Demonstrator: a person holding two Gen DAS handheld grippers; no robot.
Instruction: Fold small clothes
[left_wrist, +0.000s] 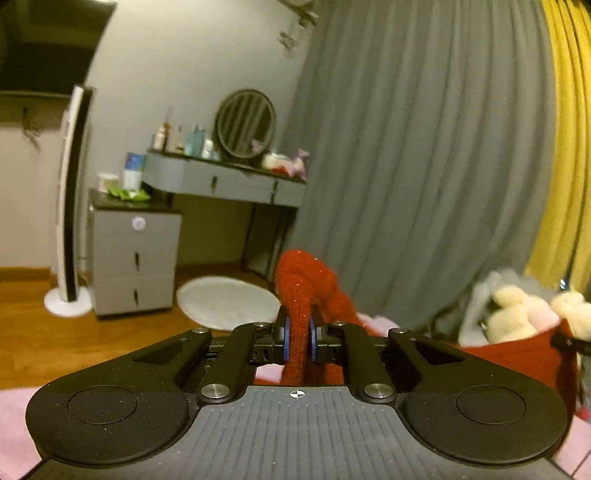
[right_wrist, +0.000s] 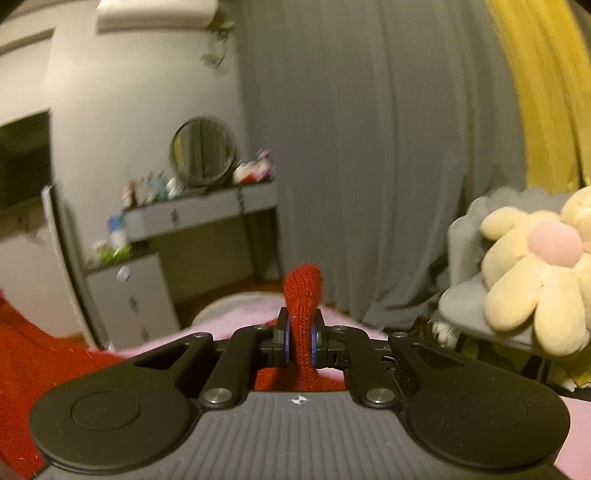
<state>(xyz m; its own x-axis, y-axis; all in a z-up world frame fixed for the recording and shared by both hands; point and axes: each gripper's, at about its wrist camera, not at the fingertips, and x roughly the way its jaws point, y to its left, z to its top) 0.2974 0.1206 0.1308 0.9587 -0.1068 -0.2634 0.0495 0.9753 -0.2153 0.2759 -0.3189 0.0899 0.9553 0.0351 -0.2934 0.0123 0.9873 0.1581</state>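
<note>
Left gripper (left_wrist: 298, 338) pinched tight on a bunch of the red knit garment (left_wrist: 303, 284), right gripper (right_wrist: 300, 339) clamped on another bunch; the knit pokes above both, draping onto pink bedding (right_wrist: 236, 314); flower plush (right_wrist: 535, 266) right, grey curtain (left_wrist: 406, 147) ahead.

We see dim, warm indoor light; fisheye bending curves the grey curtain (left_wrist: 406, 147), and motion blur smears the plush flower (right_wrist: 535, 266) and background
</note>
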